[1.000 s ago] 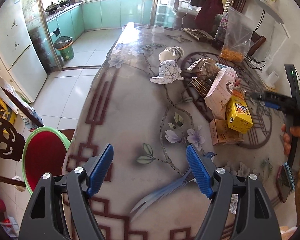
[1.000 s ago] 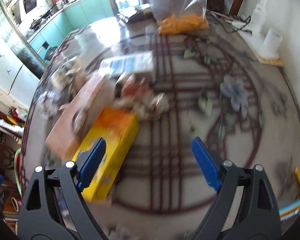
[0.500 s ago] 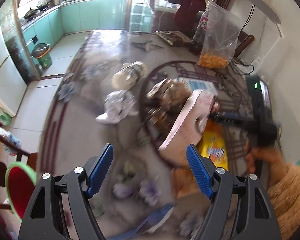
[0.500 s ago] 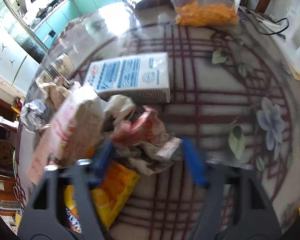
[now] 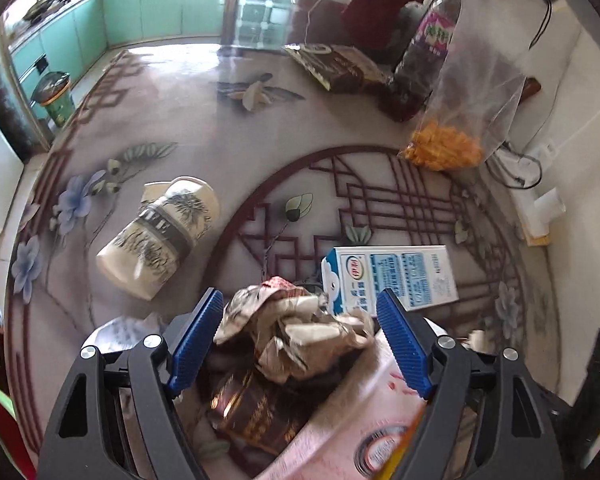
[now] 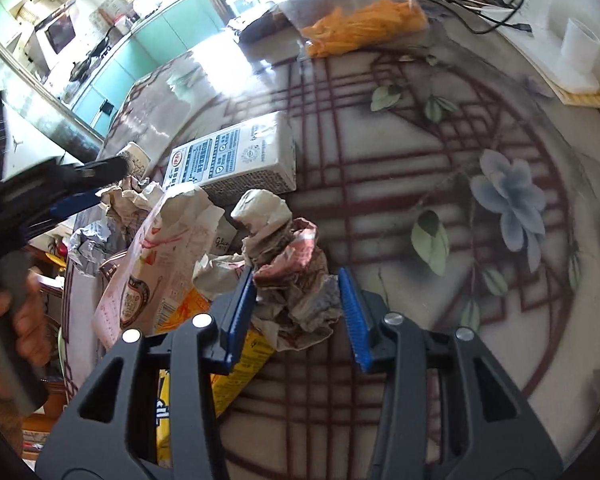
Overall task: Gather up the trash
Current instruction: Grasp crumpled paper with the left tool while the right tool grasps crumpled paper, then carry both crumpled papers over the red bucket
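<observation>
One crumpled wrapper (image 6: 296, 280) between right claw (image 6: 298, 312) pads

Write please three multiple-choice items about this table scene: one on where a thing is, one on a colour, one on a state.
1. Where does the blue-and-white carton lie, seen from the right wrist?
A. on the table beyond the crumpled wrapper
B. inside the clear bag
C. on the floor

2. What colour are the pieces in the clear plastic bag?
A. green
B. orange
C. purple

3. How does the patterned paper cup stand?
A. upright
B. upside down
C. on its side

Answers:
1 A: the carton lies flat on the table, behind the crumpled wrapper that sits between the pads of the closing right claw.
2 B: an orange heap fills the bag's bottom.
3 C: its wall rests on the table, with its mouth towards the far end.
</observation>
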A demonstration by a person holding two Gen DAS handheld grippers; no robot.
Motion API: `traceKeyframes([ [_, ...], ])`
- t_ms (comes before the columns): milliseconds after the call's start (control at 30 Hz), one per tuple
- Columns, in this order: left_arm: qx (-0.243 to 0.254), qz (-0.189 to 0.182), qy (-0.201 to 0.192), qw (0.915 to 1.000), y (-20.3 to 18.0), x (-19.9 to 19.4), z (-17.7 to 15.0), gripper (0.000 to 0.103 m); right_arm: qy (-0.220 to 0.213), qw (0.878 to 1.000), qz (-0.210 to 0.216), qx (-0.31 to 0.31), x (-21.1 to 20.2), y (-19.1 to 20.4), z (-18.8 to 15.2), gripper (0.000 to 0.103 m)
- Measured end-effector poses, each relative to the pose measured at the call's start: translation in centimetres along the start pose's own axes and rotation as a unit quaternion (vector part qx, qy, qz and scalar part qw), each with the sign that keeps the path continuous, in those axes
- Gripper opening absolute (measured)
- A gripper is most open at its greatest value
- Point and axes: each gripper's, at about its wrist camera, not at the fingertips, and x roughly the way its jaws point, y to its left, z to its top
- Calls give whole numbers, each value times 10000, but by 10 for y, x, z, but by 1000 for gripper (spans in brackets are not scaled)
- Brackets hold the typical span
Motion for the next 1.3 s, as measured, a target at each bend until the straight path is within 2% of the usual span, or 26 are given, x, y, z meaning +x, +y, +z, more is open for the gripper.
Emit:
traceKeyframes([
  [33,-27,8,110,9999,1,7,0,73,3,10000,3,13,0,0,-1,41],
  [100,-150,-60,261,9995,6,14,-3,50,1,10000,6,23,-1,1,-4,41],
  [167,-192,-21,231,9995,11,17,-5,47,-19,10000,-2,30,-2,2,-2,42],
  [200,-178,-9,162,9997,12,16,-6,41,-33,10000,-14,26,-3,3,-2,42],
  [300,-48,29,85,9999,12,7,-7,33,-60,10000,-63,-11,-4,7,-2,42],
  [533,220,-95,-640,9977,13,-60,-16,31,-319,9992,-23,-236,-30,26,-6,42],
  [667,459,-119,-967,9942,12,-99,-37,31,-470,9982,-14,-371,-46,37,-11,42],
  [767,457,-157,-1065,9931,18,-119,-54,31,-549,9974,21,-469,-58,46,-17,42],
  [933,148,-111,-1117,9936,41,-144,-91,31,-616,9960,66,-638,-71,63,-29,42],
  [1300,-249,478,-1301,9900,86,-185,-165,32,-566,9916,217,-1145,-79,110,-48,42],
])
